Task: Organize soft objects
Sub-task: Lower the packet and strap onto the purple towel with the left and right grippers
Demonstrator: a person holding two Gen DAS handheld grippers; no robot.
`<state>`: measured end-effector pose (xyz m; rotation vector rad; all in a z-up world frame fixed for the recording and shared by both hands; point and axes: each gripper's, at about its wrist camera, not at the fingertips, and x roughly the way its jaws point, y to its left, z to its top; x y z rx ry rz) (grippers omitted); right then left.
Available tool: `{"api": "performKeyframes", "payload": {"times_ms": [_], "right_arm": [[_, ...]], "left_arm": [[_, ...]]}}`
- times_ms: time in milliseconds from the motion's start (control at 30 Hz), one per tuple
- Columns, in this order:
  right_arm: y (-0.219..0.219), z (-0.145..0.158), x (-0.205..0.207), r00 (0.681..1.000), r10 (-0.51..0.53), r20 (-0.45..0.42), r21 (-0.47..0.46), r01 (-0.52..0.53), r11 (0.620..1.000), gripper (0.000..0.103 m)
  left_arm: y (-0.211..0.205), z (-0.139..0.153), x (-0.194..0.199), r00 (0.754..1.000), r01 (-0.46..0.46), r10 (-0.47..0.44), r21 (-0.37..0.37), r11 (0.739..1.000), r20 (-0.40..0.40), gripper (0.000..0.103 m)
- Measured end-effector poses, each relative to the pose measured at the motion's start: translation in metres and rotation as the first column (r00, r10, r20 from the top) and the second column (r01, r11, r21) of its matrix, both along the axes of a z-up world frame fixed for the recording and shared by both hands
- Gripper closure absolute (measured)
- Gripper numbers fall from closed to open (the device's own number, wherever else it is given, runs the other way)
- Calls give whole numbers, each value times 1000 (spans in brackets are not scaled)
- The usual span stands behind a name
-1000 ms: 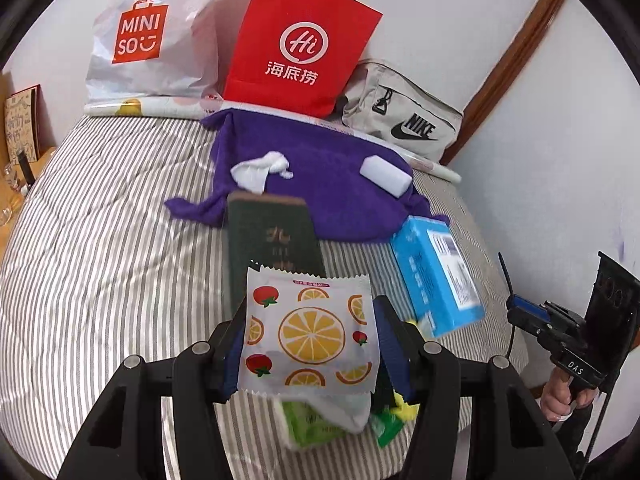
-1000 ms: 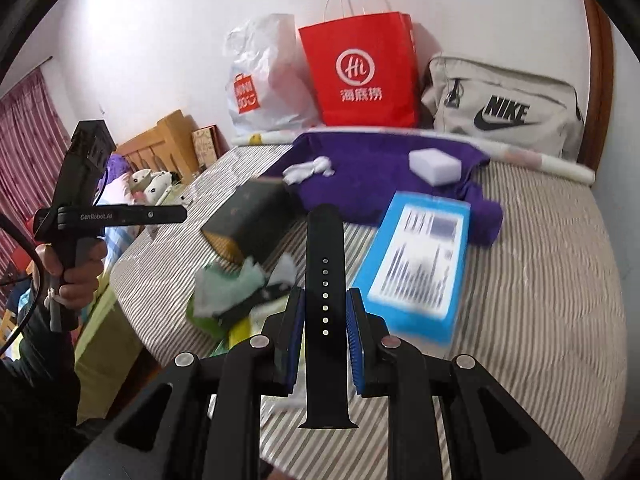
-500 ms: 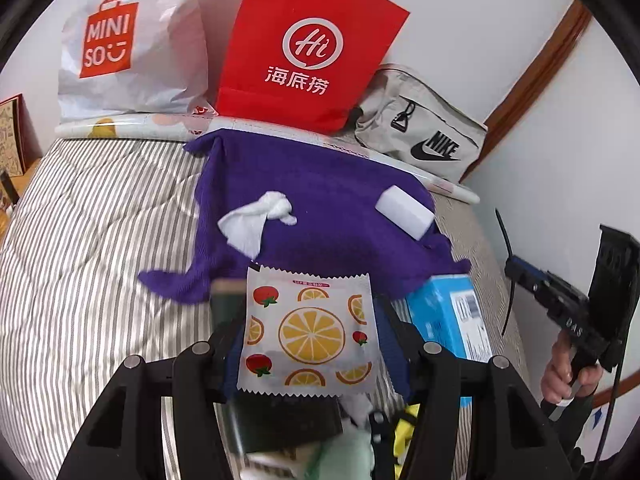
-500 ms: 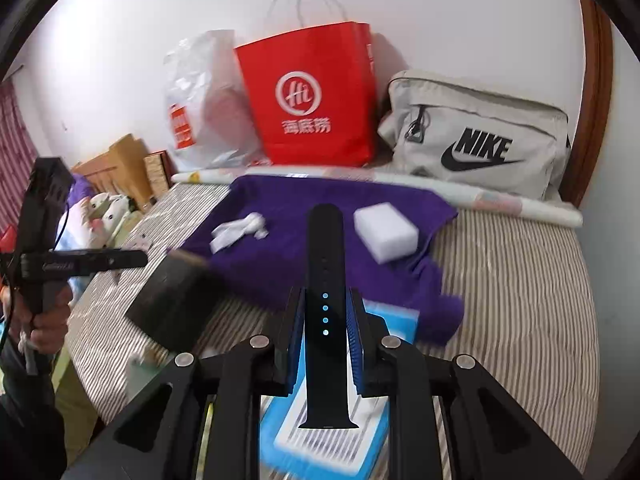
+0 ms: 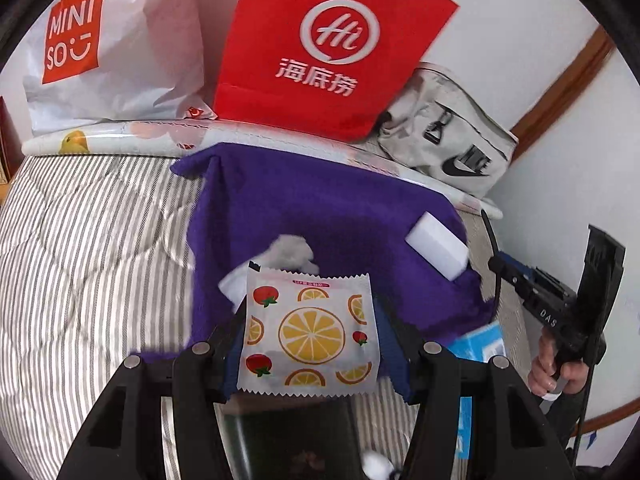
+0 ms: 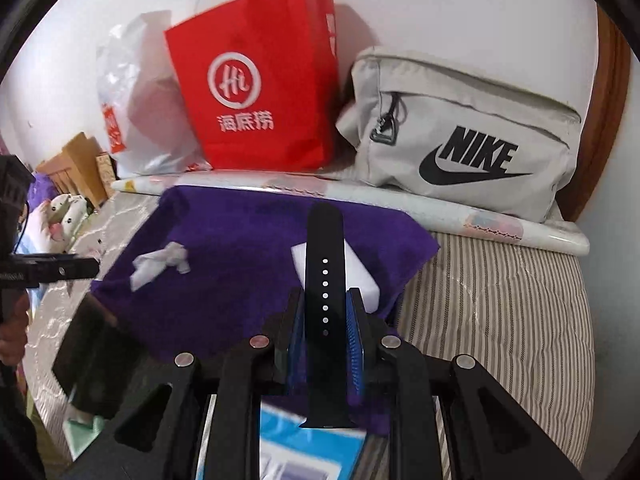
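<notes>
My left gripper [image 5: 310, 330] is shut on a white packet printed with oranges and strawberries [image 5: 310, 330], held above the near edge of a purple cloth [image 5: 320, 208]. My right gripper [image 6: 325, 322] is shut on a black watch strap [image 6: 325, 280], held upright over the same purple cloth [image 6: 240, 248]. On the cloth lie a crumpled white tissue [image 6: 160, 262] and a white sponge block [image 5: 438, 250]. The tissue [image 5: 290, 252] sits just beyond the packet, and the sponge [image 6: 360, 280] just behind the strap.
The cloth lies on a striped bed [image 5: 88, 248]. A Miniso plastic bag [image 5: 108, 40], a red paper bag [image 5: 332, 44] and a grey Nike bag [image 6: 468, 140] stand along the wall. A dark green box [image 6: 92, 352] and a blue box [image 6: 288, 444] lie near me.
Both grippers have moved forward toward the purple cloth with their objects still held. The dark box and blue box have slid to the bottom of both views.
</notes>
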<state>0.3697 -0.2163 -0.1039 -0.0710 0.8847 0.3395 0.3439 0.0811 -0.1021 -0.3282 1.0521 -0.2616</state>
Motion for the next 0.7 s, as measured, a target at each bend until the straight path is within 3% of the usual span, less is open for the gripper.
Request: {"api": "performKeyframes", "payload": {"times_ms": [300,700], "right_arm": [[-1,-33,25,996,-11,-92,3,11,1000,82],[2,-39,18,995,3,-104,-20,-6,1000,82]], "left_arm": [[3,-27,30,998,-1,2,8,1000,-62,48],[-8,-47,36,993,50,-46,33,998,-105,47]]}}
